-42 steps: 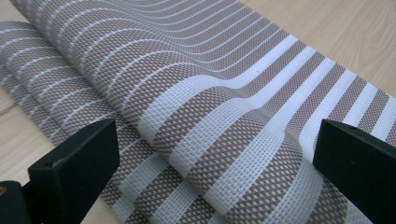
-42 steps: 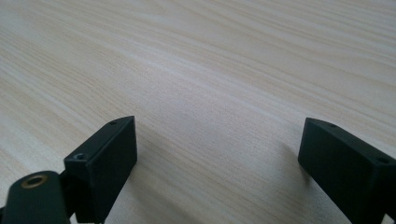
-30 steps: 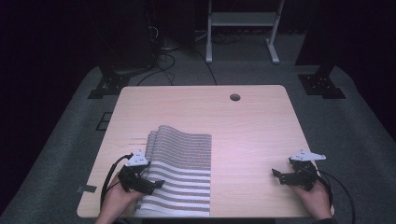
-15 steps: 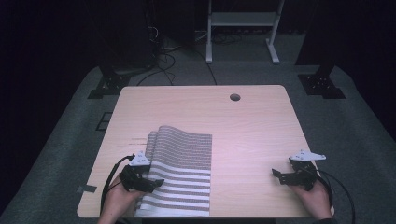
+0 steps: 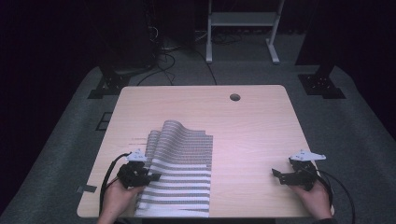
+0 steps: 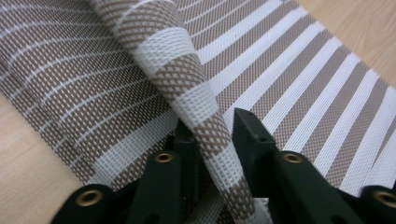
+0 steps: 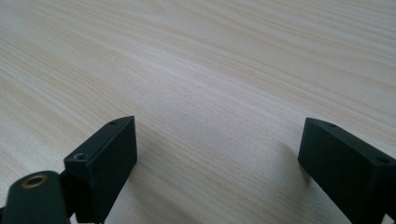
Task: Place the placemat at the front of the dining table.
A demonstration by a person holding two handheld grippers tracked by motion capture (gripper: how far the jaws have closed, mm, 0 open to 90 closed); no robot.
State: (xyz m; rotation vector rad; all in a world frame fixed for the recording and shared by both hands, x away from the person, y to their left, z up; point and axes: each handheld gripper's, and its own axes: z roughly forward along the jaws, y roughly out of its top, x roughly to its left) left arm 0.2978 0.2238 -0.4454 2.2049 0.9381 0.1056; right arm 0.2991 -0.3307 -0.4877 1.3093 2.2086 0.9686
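Note:
A woven mat (image 5: 182,163) with brown and white stripes lies on the front left of the wooden table (image 5: 252,126); its far edge bulges up in a hump. My left gripper (image 5: 152,176) sits at the mat's left edge. In the left gripper view its jaws have just been closing and now pinch a raised fold of the mat (image 6: 187,79), with the left gripper (image 6: 215,126) shut on it. My right gripper (image 5: 276,173) rests near the front right corner, apart from the mat. There the right gripper (image 7: 219,140) stands open over bare wood.
A round cable hole (image 5: 235,97) sits near the table's far edge. Beyond the table are dark floor, cables and a white stand (image 5: 243,21). A person's hands hold both grippers at the front edge.
The left gripper's jaws have drawn together on the mat's left edge. Both hands and the mat stay where they were.

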